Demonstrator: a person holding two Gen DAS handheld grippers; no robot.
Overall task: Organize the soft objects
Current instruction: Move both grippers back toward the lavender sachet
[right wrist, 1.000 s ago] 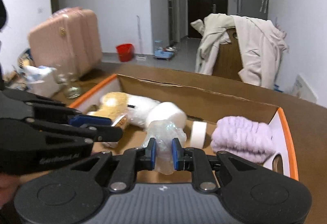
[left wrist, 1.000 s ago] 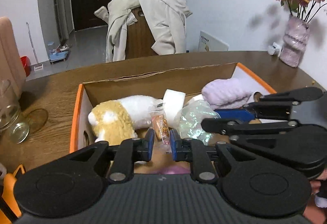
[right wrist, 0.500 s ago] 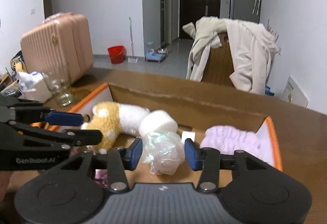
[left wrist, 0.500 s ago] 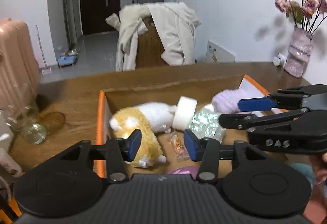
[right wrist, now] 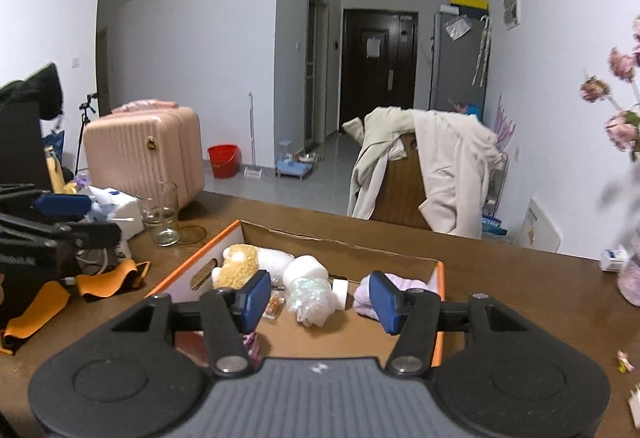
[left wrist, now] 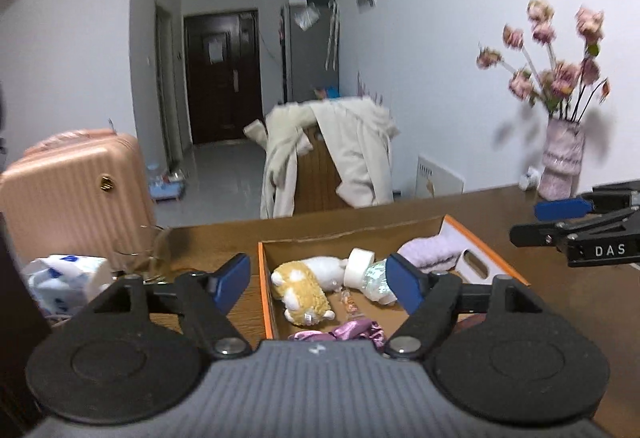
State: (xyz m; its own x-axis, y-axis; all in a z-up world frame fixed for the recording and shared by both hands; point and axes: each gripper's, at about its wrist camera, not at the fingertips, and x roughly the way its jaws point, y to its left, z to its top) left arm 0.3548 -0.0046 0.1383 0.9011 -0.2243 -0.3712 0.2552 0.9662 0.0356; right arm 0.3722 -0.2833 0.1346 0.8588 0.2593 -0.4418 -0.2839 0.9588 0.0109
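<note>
Left to right. Far left on the desk [right wrist: 500,278]: pink suitcase [right wrist: 144,154] behind it, tissue pack [left wrist: 64,274], empty glass [right wrist: 162,214], orange-black fabric [right wrist: 60,298]. Left gripper [left wrist: 320,280] held above the near-left edge of the cardboard box [left wrist: 264,278], jaws spread wide, nothing between them. Box has an orange rim and sits mid-desk.

Inside the box, left end: yellow-and-white plush toy [left wrist: 304,288] lying on its side. Just right of it a small snack packet [left wrist: 350,302] flat on the box floor, then a white foam roll [right wrist: 306,270] touching a crinkly clear plastic bag [right wrist: 310,296], small white tape roll [right wrist: 340,288] beside those. Right end: lilac fuzzy cloth [left wrist: 430,256] against the wall. Shiny purple scrunchie [left wrist: 344,332] at the near edge.

Right gripper [right wrist: 318,296] above the box's near side, jaws spread wide, empty. Far right: vase of pink flowers [left wrist: 562,162] on the desk. Coat-draped chair [right wrist: 424,174] behind the desk.
</note>
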